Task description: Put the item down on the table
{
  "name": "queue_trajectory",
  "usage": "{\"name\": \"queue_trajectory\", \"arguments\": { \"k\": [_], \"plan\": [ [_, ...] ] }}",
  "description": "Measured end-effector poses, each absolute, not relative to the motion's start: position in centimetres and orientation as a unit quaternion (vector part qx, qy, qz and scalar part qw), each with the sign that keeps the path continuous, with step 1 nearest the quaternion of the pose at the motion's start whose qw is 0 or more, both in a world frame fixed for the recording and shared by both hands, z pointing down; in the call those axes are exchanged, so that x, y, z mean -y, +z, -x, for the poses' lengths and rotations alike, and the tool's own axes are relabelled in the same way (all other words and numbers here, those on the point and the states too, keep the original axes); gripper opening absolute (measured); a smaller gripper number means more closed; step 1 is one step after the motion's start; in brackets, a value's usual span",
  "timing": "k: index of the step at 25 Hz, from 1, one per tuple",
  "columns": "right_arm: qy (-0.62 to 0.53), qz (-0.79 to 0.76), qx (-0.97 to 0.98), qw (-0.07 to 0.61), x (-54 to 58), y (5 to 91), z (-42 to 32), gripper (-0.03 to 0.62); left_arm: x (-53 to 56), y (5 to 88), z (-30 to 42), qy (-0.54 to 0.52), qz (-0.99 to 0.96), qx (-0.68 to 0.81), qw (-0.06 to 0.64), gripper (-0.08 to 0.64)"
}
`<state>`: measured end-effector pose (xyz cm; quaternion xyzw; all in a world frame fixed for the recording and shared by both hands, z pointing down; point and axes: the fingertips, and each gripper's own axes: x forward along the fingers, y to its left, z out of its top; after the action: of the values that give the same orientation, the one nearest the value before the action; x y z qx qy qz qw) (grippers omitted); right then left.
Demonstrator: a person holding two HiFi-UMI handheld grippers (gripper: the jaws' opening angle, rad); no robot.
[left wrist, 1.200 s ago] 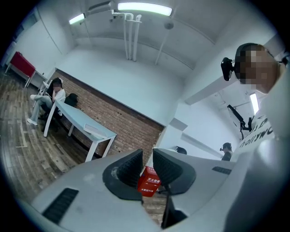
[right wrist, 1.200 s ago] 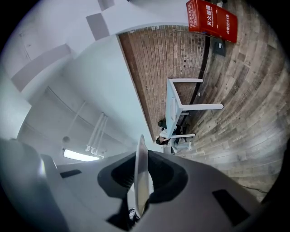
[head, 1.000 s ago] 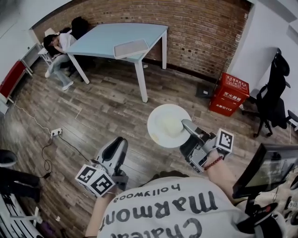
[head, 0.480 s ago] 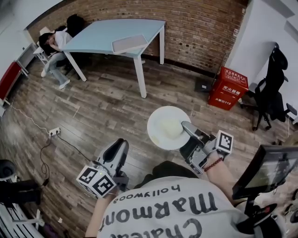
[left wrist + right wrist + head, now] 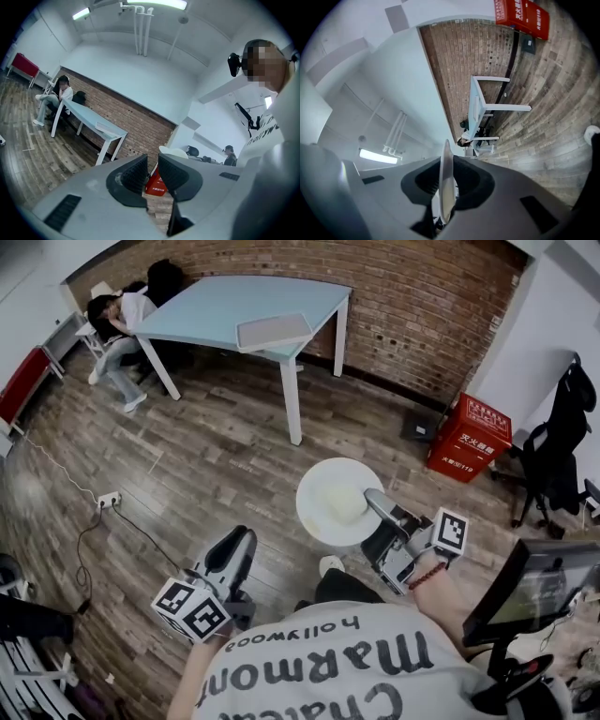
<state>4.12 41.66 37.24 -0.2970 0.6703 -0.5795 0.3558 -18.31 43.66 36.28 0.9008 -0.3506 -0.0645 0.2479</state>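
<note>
Clearly the plate (image 5: 337, 500) is nowhere near the table (image 5: 216, 298) yet: in the head view we hold it just right of centre, out over bare wooden floor (image 5: 216, 456), while the table stands well apart toward 11 o'clock against the brick wall. Our right gripper (image 5: 373, 521) is clamped on the plate's rim at its 4 o'clock side, and the right gripper view shows the plate edge-on, pinched between both jaws. That is a thin grip on one edge with the whole disc cantilevered outward, so we judge the main risk to be the plate pivoting or sliding out of the jaws if we swing or jolt the arm on the way over; it would drop onto the floor. Our left gripper (image 5: 234, 554) hangs low at 7 o'clock, its fingers slightly parted with nothing between them, so it gives no support. On the table a flat tray (image 5: 274, 332) lies near the corner closest to us, and setting the plate down there could strike it or leave the plate half on its edge. A person (image 5: 122, 315) sits at the table's far end, toward 10 o'clock. A cable with a power strip (image 5: 111, 503) lies at 9 o'clock, and we could trip on it if we drift that way.
</note>
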Motion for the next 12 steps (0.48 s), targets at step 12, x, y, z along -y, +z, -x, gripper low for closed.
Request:
{"name": "queue_trajectory", "arguments": {
  "k": [12],
  "plan": [
    [-0.586, 0.266, -0.680, 0.351, -32.8, 36.6, -8.4, 0.044, -36.3, 37.1, 15.1, -0.058, -0.881, 0.379, 0.276, 0.075]
  ]
}}
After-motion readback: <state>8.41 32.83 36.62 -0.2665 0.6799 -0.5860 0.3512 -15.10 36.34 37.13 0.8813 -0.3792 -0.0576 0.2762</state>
